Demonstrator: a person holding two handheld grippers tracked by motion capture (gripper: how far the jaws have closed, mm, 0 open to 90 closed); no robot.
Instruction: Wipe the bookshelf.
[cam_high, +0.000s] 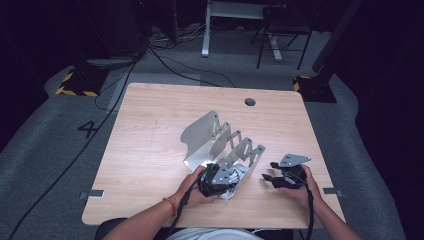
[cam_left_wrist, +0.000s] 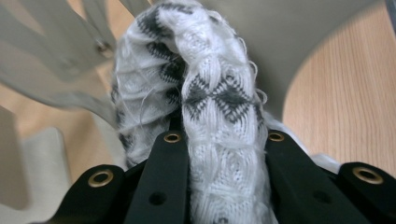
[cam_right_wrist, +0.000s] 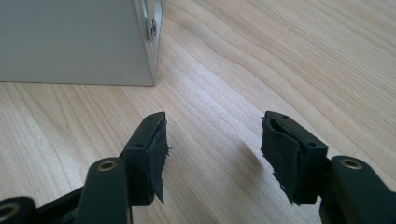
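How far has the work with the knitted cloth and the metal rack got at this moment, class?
Done: the left gripper has the white and grey knitted cloth clamped between its jaws and holds it at the near end of the folding metal rack. In hand: bringing the cloth to the rack. Left: it is not yet settled there, and the right gripper waits open above the bare wooden table, holding nothing.
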